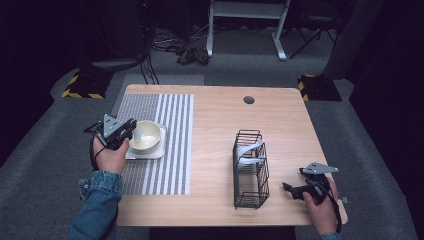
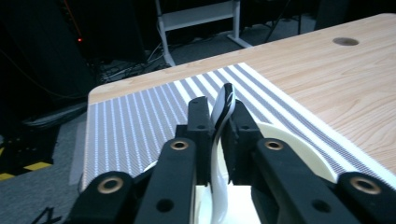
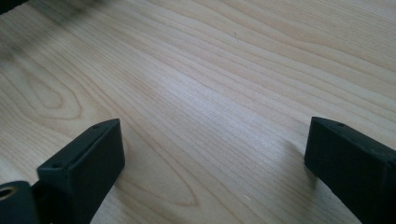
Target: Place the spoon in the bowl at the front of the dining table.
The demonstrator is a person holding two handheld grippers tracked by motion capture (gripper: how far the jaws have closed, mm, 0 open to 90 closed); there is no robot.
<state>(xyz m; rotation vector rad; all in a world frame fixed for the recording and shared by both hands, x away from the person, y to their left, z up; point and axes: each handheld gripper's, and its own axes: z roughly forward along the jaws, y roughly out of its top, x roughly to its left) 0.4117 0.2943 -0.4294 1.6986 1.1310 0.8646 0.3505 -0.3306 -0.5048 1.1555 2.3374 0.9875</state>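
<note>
White spoon (image 2: 223,140) stands clamped in the left gripper (image 1: 121,133) jaws, its long axis running up along them, right at the near rim of the bowl (image 1: 145,136). The wire rack (image 1: 250,170) lies well off toward the right gripper (image 1: 295,190), whose jaws gape over bare surface (image 3: 210,93).
</note>
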